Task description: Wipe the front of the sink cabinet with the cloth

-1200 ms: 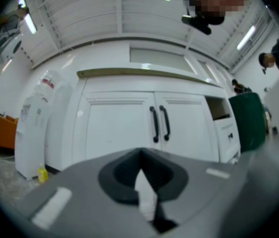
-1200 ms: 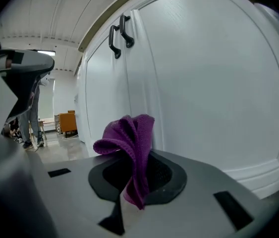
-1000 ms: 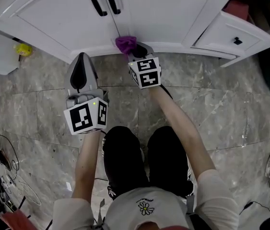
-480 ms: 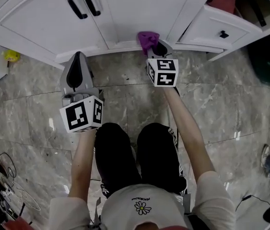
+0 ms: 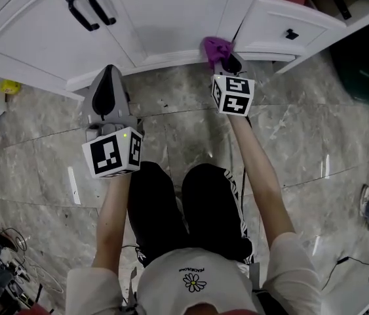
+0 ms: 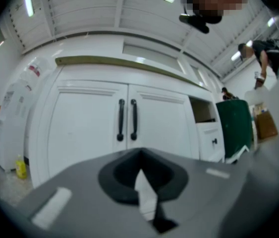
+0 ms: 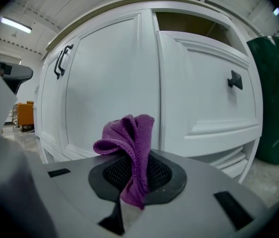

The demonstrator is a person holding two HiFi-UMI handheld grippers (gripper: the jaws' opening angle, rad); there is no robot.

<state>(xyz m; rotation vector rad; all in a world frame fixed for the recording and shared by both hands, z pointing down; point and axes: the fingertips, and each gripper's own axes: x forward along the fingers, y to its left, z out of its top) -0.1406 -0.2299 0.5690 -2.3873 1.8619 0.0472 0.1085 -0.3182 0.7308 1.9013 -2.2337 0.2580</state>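
A bunched purple cloth point(image 7: 129, 148) is pinched in my right gripper point(image 7: 132, 182), which is shut on it. In the head view the cloth point(image 5: 215, 46) presses against the bottom rail of the white sink cabinet point(image 5: 164, 18), at the right door's lower corner, just ahead of the right gripper point(image 5: 227, 63). My left gripper point(image 5: 110, 90) hangs over the floor short of the cabinet base, shut with nothing in it. Seen from the left gripper point(image 6: 144, 192), both doors carry black handles point(image 6: 127, 119) at the centre.
A white drawer point(image 5: 295, 35) with a black knob stands pulled out right of the cabinet, open shelves above it. A dark green bin point(image 7: 275, 98) sits far right. A yellow object point(image 5: 8, 86) lies on the marble floor at left. My knees are just behind the grippers.
My right gripper has slid the cloth rightward along the cabinet's bottom rail, from under the door handles to the right door's corner. The left gripper has held its place.
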